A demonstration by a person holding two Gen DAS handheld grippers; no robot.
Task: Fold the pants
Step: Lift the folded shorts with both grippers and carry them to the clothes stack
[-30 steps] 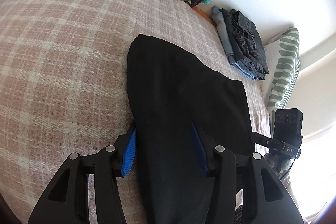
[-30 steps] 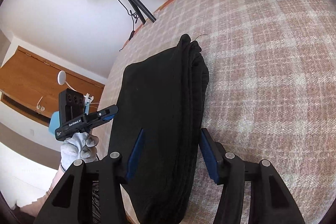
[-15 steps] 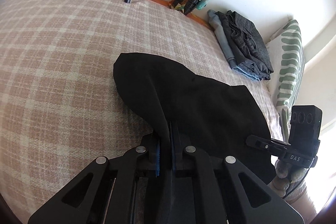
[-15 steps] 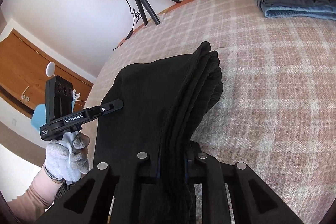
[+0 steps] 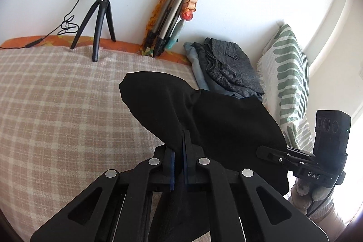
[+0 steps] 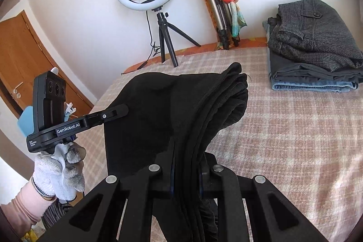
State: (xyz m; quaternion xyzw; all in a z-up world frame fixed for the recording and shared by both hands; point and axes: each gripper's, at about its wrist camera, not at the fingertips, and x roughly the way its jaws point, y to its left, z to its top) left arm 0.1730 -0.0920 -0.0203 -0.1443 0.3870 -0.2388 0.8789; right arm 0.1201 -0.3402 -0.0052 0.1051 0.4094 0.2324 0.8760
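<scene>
Folded black pants (image 5: 226, 126) (image 6: 158, 110) hang lifted over the checked bed cover (image 5: 56, 106) (image 6: 295, 128), held at two spots along their near edge. My left gripper (image 5: 179, 151) is shut on a thin fold of the cloth. My right gripper (image 6: 186, 162) is shut on a thicker bundle of several layers. In the right wrist view the left gripper (image 6: 118, 111) reaches into the pants from the left, held by a gloved hand (image 6: 61, 165). In the left wrist view the right gripper's body (image 5: 317, 158) shows at the right; its tips are hidden behind the cloth.
A stack of folded pants (image 5: 226, 69) (image 6: 313, 47) lies at the far right of the bed. A ring light on a tripod (image 5: 102, 15) (image 6: 158, 15) and a folded tripod (image 5: 172, 13) stand at the wall. A striped pillow (image 5: 292, 74) lies right; a wooden door (image 6: 25, 60) is left.
Both grippers closed on the pants' near edge and rose, lifting the cloth off the bed. The views tilted up, bringing the wall and ring light into sight.
</scene>
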